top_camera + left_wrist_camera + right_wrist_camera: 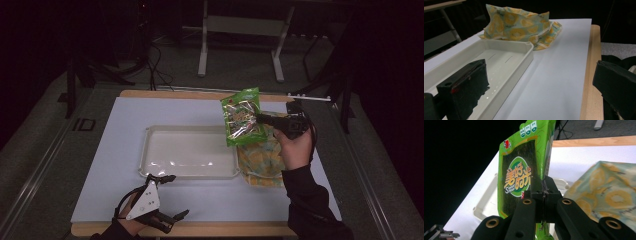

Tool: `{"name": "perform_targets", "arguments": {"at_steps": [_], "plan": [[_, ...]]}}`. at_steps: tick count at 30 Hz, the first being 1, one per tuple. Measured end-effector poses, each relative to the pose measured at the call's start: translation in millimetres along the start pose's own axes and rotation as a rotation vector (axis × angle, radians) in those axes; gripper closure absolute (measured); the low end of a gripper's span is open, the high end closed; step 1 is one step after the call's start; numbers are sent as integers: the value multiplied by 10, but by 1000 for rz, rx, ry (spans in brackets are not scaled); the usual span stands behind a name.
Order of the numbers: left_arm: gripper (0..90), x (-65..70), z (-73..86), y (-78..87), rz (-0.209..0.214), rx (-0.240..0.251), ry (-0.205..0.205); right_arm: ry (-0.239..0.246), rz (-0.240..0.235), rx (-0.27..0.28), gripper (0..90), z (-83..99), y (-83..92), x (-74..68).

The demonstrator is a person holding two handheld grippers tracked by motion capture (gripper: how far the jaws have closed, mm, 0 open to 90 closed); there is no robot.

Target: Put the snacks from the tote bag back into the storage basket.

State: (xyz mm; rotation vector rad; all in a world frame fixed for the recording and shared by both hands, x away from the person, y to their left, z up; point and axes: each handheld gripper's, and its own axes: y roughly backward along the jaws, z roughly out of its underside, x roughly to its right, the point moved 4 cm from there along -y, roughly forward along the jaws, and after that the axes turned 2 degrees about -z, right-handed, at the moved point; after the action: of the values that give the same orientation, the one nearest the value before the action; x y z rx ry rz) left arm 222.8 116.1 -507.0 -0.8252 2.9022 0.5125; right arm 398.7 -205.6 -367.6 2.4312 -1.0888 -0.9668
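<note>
A green snack packet hangs in the air above the right end of the white tray, with my right gripper shut on its edge. In the right gripper view the two black jaws press together on the packet near its side seam, gripper. My left gripper rests at the table's front edge, left of centre, its jaws wide apart with nothing between them. A yellow-patterned cloth bag lies crumpled on the mat to the right of the tray.
A white mat covers the wooden table. The cloth bag sits beyond the tray's far corner in the left gripper view. Dark floor, cables and a metal stand's legs lie behind the table.
</note>
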Motion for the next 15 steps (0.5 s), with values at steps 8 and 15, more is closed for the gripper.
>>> {"name": "perform_targets", "arguments": {"at_steps": [8, 15], "plan": [[4, 1, -1, -1, 1, 2, 1, -6, -22, -2, 889, 30, -130, -89], [4, 4, -3, 7, 2, 1, -3, -21, -41, -5, 889, 86, -267, -142]]}}
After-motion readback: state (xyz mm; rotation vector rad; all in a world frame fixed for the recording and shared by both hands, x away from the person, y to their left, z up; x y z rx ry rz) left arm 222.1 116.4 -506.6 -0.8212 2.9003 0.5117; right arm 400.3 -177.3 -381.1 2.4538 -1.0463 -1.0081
